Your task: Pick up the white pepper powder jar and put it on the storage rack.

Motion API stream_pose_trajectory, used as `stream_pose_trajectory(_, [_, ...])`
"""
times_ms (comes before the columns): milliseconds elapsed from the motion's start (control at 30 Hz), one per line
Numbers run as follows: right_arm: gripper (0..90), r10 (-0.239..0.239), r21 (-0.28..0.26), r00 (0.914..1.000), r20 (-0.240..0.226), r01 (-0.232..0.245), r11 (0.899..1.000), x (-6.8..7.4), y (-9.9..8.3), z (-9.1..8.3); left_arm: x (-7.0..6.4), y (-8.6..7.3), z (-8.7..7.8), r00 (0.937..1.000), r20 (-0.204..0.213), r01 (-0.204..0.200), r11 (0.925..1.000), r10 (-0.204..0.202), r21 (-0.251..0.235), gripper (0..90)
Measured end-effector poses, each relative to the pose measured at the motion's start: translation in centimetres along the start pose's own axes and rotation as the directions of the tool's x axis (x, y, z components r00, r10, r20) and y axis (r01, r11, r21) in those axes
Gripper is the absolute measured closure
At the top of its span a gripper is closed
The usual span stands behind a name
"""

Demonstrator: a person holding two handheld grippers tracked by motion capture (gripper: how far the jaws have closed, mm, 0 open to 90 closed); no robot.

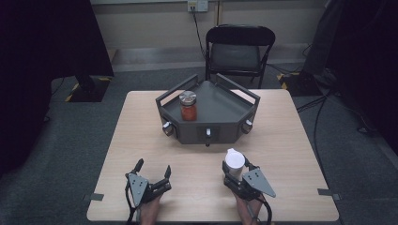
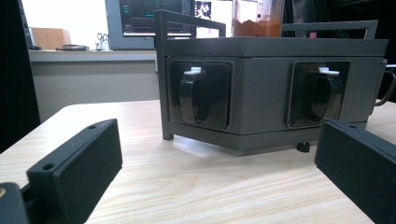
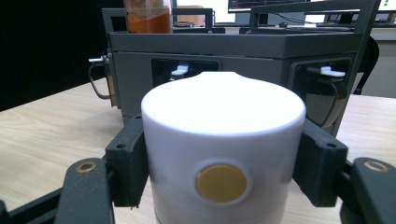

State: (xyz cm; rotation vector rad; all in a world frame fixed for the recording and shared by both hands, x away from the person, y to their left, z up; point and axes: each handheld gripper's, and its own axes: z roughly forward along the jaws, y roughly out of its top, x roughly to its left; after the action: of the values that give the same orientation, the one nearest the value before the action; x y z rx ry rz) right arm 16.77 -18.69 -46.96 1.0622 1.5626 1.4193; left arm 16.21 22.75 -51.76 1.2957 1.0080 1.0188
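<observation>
High view: My right claw point(image 1: 236, 172) pinches a white cylindrical container point(image 1: 234, 162) upright, near the front edge of the bench point(image 1: 291, 140). My left claw point(image 1: 152, 169) rests well apart to the left, jaws spread, holding nothing. A dark grey hexagonal rack point(image 1: 220, 105) stands at the far middle of the bench, with mugs hung in its front recesses. A metal-lidded jar of orange-red contents point(image 1: 188, 106) stands on the left part of the rack's deck. A black folding chair point(image 1: 240, 49) stands beyond the bench.

Left gripper view: Both jaws stand wide apart with bare bench between them. The rack point(image 2: 261, 93) faces me; two recesses each hold a dark mug point(image 2: 194, 95) on a white peg. The lower part of the jar point(image 2: 257, 21) shows above the deck.

Right gripper view: The white container point(image 3: 223, 154) sits clamped between the two jaws, a round yellow mark on its near wall. The rack point(image 3: 233, 51) lies straight ahead, the jar point(image 3: 148, 16) at its upper left.

Judgement: The step in hand is carrying the container toward the rack. The next move calls for a lift above the rail, forward travel, and a level set-down on free deck clear of the jar.
</observation>
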Motion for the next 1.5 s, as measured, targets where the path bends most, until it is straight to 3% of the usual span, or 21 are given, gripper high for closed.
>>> stream_pose_trajectory(1033, [30.3,-0.011,0.015,0.9996,-0.026,0.012,1.0,-0.9,2.1,-0.1,0.0,0.0,0.0,1.0,0.0,0.0,1.0,0.0,0.0,0.1])
stream_pose_trajectory(1167, [30.3,0.005,0.016,0.9996,-0.028,-0.004,1.0,-1.0,2.5,-0.1,0.0,0.0,0.0,1.0,0.0,0.0,1.0,0.0,0.0,0.1])
stream_pose_trajectory(1500, [30.3,-0.006,0.007,0.9993,-0.036,0.006,1.0,-1.5,4.0,0.2,0.0,0.0,0.0,1.0,0.0,0.0,1.0,0.0,0.0,0.0])
